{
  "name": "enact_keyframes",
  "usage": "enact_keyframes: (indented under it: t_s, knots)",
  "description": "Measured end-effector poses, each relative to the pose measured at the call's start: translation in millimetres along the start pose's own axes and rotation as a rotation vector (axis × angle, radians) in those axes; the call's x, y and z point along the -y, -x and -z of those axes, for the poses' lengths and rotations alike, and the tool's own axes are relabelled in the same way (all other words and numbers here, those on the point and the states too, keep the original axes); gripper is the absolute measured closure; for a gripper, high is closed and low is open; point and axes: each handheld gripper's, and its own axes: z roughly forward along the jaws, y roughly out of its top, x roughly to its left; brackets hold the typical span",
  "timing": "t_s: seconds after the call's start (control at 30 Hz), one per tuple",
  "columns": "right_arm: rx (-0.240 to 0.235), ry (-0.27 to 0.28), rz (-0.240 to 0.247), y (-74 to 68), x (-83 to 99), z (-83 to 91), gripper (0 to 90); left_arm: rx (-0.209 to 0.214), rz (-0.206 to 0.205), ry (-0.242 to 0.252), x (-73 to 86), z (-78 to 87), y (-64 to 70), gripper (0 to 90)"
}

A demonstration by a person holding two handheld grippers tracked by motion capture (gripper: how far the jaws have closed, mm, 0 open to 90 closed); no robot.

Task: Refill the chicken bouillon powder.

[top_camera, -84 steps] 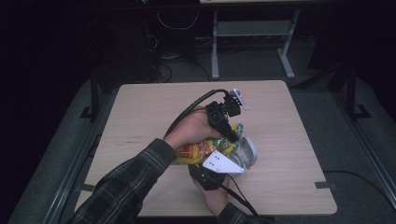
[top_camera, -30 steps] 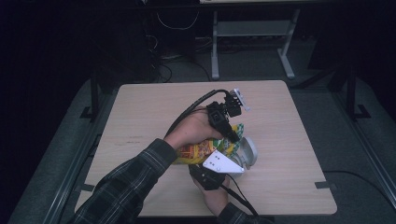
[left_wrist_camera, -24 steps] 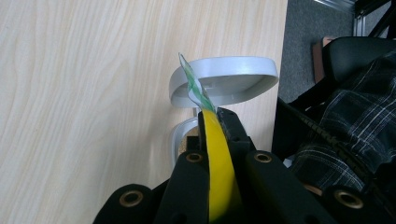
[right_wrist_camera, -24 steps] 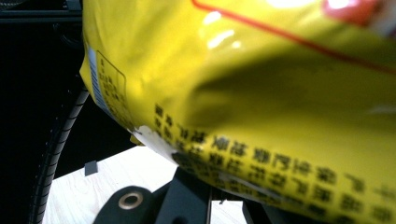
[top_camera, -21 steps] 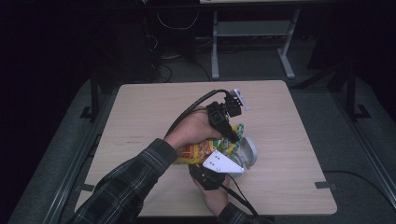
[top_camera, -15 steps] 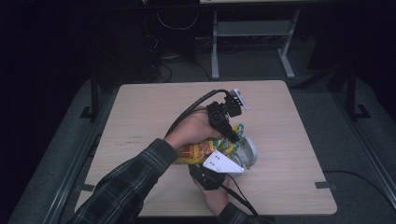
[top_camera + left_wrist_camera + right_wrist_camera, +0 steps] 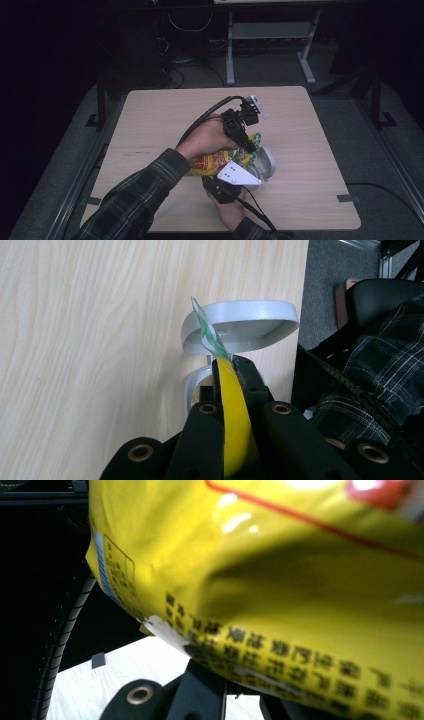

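Table (image 7: 150, 120) space is mostly bare, and all the work is gathered near its near-middle, where a yellow snack bag (image 7: 212, 162) is held up off the wood between two handheld grippers. Just right of the bag, a white bowl (image 7: 267, 162) lies tipped on the tabletop; in the left gripper view it is seen on its side, its rim toward the camera, right behind the bag's top edge.

The bag's top seam is clamped flat between the jaws of the left gripper (image 7: 231, 390), the jaws pressed together on the yellow film with a green-and-white corner sticking out past them. The right gripper (image 7: 225, 187) is seen from above at the near side of the bag, under its grey plate; in its own view the printed yellow film (image 7: 280, 580) is pressed close over the jaws, and whether they are closed on it cannot be told.

As a judgement, the bag has been picked up and gripped at its top, seemingly for opening or pouring into the bowl; no tear is visible and nothing is seen in the bowl, so that part appears left to do.

Against the earlier high views, nothing is seen to have shifted: hands, bag and bowl are placed as before.
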Motion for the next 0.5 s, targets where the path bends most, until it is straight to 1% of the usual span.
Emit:
enact_keyframes:
  t_s: [0.5]
  knots:
    - [-0.001,0.001,-0.001,-0.1,-0.1,0.1,90.0,0.001,-0.002,-0.001,-0.4,-0.2,0.1,89.8]
